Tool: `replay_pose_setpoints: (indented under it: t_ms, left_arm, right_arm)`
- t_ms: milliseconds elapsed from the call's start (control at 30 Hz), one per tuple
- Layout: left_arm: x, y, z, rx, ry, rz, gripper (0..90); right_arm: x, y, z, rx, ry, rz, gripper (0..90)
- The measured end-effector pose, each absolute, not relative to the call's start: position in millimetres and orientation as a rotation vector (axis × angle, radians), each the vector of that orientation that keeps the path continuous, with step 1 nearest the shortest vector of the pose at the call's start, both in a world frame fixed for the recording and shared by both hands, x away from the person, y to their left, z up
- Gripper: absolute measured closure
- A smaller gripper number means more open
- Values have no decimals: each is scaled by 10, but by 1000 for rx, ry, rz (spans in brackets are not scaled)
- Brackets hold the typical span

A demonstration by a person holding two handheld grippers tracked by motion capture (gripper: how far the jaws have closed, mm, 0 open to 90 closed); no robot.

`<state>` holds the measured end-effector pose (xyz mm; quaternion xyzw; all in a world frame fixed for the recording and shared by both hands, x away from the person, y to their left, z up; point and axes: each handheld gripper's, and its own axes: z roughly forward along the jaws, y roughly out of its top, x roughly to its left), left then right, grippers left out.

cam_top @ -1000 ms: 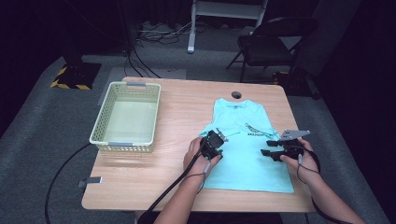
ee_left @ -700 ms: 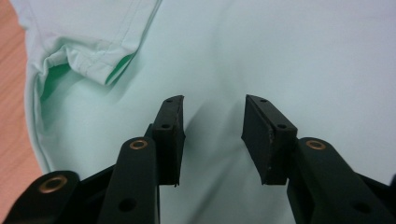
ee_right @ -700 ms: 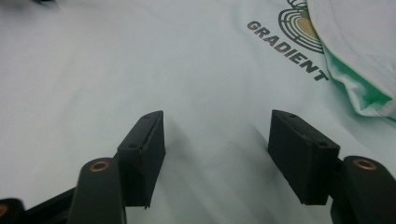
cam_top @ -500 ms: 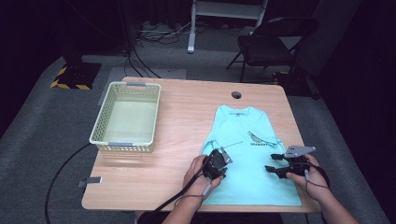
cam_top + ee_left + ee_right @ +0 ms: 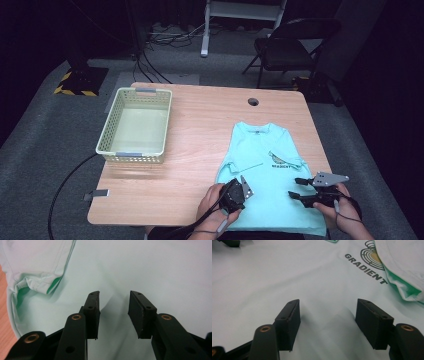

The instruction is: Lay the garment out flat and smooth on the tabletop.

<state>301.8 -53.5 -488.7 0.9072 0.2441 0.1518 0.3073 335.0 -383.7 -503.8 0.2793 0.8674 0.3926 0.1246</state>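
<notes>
A mint-green T-shirt [image 5: 265,170] lies flat on the wooden table [image 5: 200,125], collar away from me, both sleeves folded in over the body. It has a small printed logo [image 5: 280,161], which reads GRADIENT [image 5: 367,262] up close. My left gripper [image 5: 242,191] hovers over the shirt's lower left part. Its jaws have just been closing but stand open [image 5: 113,312], with only flat cloth [image 5: 150,265] below and a folded sleeve [image 5: 37,282] to one side. My right gripper [image 5: 294,188] is over the lower right part. Its jaws have just been opening and stand open [image 5: 328,322], nothing pinched.
An empty pale-yellow basket [image 5: 135,125] sits on the left half of the table. A cable hole [image 5: 253,102] is near the far edge. A black chair [image 5: 290,50] stands beyond the table. The shirt's hem reaches the near table edge.
Both hands have drawn back toward the near edge, from the shirt's middle to its lower part. The shirt has not moved.
</notes>
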Motion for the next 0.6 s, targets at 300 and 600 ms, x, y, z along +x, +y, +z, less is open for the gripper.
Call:
replay_pose_setpoints:
  t_ms: [300, 600]
  left_arm:
    - [3081, -447, -4818, 2367, 684, 390, 421]
    - [3187, -451, -4643, 2324, 705, 381, 399]
  right_arm:
    - [3314, -3838, -5042, 801, 2530, 1152, 374]
    - [3316, -3840, -5041, 802, 2531, 1155, 374]
